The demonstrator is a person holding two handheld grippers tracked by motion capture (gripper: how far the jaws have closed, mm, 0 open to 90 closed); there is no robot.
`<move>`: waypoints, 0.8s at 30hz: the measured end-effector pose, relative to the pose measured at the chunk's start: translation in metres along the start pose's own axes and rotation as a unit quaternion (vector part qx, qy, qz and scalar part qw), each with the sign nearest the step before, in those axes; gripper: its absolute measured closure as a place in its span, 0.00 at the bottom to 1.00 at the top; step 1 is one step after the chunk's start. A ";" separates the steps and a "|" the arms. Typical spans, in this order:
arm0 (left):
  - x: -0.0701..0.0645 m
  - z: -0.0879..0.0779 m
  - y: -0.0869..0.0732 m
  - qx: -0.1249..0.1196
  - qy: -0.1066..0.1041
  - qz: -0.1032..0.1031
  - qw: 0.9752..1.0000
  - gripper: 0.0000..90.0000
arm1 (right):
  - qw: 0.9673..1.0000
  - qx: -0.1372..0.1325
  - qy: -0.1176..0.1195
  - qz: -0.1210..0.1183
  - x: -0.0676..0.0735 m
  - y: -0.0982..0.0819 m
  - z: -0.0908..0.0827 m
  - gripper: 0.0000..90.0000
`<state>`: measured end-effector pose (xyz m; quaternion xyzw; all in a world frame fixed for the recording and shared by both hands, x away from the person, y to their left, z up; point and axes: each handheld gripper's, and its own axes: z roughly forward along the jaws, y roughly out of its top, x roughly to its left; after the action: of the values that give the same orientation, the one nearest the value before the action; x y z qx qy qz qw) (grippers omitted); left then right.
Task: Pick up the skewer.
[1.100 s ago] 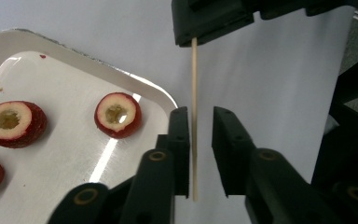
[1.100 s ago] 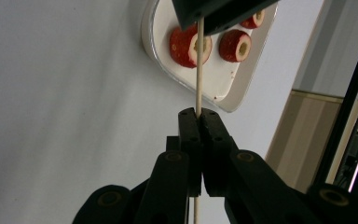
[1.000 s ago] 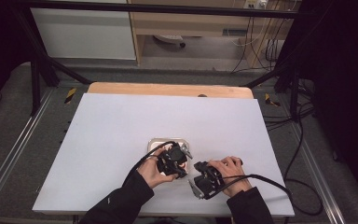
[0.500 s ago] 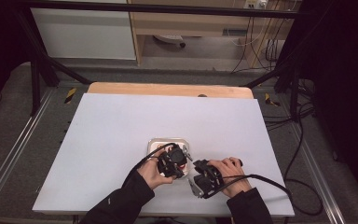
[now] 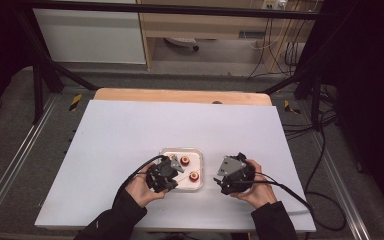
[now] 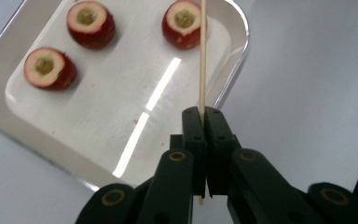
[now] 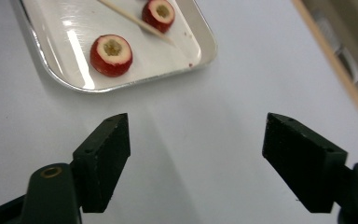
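A shiny metal tray (image 5: 200, 154) lies near the table's front and holds three cored red fruit pieces (image 6: 91, 17) (image 6: 50, 67) (image 6: 184, 17). My left gripper (image 6: 201, 116) (image 5: 172, 174) is shut on a thin wooden skewer (image 6: 202, 56), which points over the tray toward the far right piece. My right gripper (image 7: 196, 158) (image 5: 226, 176) stands open over bare table just right of the tray, with nothing between its jaws. In the right gripper view, two fruit pieces (image 7: 112, 55) (image 7: 159, 14) and the skewer (image 7: 135, 21) show on the tray (image 7: 200, 53).
The white table top (image 5: 130, 135) spreads wide to the left and back of the tray. A wooden edge (image 5: 180, 95) runs along its far side. Black cables (image 5: 290, 192) trail from both grippers toward the person.
The two grippers were close together over the tray. They have moved apart: the right one went right onto bare table and stands open, while the left one keeps the skewer.
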<state>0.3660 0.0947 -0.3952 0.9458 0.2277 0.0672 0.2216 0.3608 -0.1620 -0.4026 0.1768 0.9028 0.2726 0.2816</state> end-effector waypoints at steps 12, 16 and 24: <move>0.004 -0.023 -0.042 -0.105 0.042 -0.052 0.992 0.98 | 0.984 0.028 0.072 0.161 -0.011 -0.013 0.009 0.05; 0.007 -0.027 -0.053 -0.130 0.048 -0.061 0.988 0.98 | 0.977 0.019 0.083 0.197 -0.014 -0.008 0.007 0.04; 0.013 -0.033 -0.068 -0.163 0.060 -0.082 0.981 0.98 | 0.971 0.037 0.093 0.217 -0.012 0.016 0.005 0.02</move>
<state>0.3429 0.1679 -0.3956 0.8693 0.3035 0.1414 0.3636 0.3760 -0.1530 -0.3911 0.3531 0.8744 0.3090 0.1238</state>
